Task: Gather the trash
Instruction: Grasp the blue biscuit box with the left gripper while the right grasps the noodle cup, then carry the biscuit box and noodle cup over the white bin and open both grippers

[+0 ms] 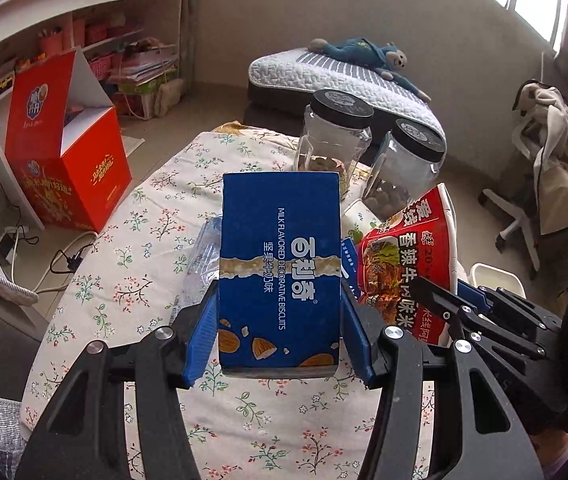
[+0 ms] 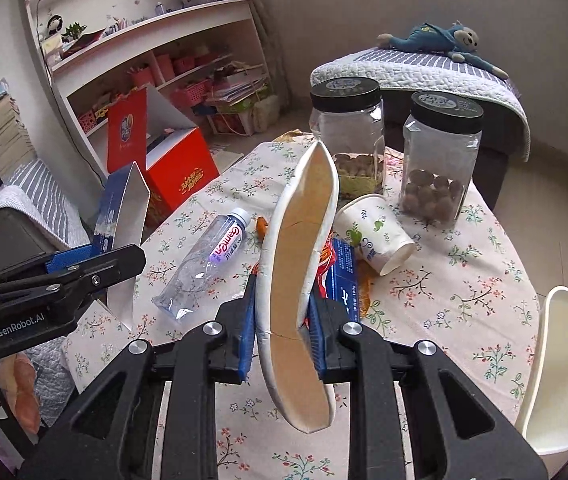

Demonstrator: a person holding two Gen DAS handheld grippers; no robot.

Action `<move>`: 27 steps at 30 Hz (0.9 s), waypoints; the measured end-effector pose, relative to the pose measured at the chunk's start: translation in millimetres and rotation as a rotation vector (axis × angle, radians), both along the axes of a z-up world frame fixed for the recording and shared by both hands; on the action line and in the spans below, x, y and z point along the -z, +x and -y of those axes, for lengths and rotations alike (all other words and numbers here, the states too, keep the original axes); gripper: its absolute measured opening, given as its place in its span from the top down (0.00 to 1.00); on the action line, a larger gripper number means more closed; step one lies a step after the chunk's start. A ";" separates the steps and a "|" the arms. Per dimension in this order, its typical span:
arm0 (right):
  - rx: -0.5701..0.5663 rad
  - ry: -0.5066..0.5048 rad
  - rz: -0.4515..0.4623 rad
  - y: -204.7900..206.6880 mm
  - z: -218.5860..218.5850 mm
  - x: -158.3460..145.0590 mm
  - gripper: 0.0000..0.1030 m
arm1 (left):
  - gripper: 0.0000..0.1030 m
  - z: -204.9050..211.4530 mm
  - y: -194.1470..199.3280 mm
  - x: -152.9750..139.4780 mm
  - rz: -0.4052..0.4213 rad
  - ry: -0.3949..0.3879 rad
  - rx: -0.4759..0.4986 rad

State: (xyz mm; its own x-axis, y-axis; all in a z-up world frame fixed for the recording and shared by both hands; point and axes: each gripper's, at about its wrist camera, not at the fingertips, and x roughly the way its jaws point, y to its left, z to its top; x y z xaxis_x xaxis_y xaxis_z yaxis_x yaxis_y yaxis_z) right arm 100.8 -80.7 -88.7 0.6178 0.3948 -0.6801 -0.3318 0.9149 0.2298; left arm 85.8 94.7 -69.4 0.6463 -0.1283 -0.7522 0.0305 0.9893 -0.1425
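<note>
Trash in both grippers, both raised off the floral tablecloth [image 2: 464, 280]. Left gripper [image 1: 280, 340] is clamped on a blue biscuit box [image 1: 280, 264], blue pads pressing its two long sides near the lower end, so the box stands upright with its printed face to the camera; held low like that, most of the box sticks out ahead of the fingers, probably for an easy drop into a bin. Right gripper [image 2: 280, 336] is clenched on a squashed paper noodle bowl [image 2: 300, 280], the pads pinching its flattened walls so the rim has collapsed into a narrow, leaf-shaped opening; the crushed form looks like a result of the grip, and it makes the bowl slim enough to carry one-handed. In the left view the same bowl shows its red printed side, just beside the box.

Remaining on the cloth: clear plastic bottle [image 2: 204, 260] lying on its side, tipped paper cup [image 2: 376, 232], a blue-and-red wrapper [image 2: 342, 280] lying flat beneath the held bowl. Two black-lidded jars [image 2: 440, 156] with nuts stand upright behind; likely not trash.

White bin [image 2: 564, 364] sits beside the table at right, apparently the destination. Open red carton [image 2: 172, 160] stands on the floor.
</note>
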 end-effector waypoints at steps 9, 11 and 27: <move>0.075 -0.049 0.063 -10.6 32.3 -14.7 0.79 | 0.47 32.6 1.6 -3.9 0.051 -0.006 0.055; 0.099 -0.057 0.071 -12.5 42.1 -17.1 0.79 | 0.47 40.2 1.2 -4.1 0.059 -0.008 0.068; 0.402 -0.159 0.069 -18.1 155.0 -21.1 0.78 | 0.47 98.2 4.2 2.8 0.073 -0.019 0.169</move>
State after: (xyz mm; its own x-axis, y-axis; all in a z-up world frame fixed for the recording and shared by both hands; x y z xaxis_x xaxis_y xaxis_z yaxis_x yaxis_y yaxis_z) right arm 82.7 -235.8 -67.6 0.7468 0.0070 -0.6650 0.0489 0.9967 0.0654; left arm 90.0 -3.4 -72.3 0.6671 -0.2533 -0.7006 0.2068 0.9664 -0.1525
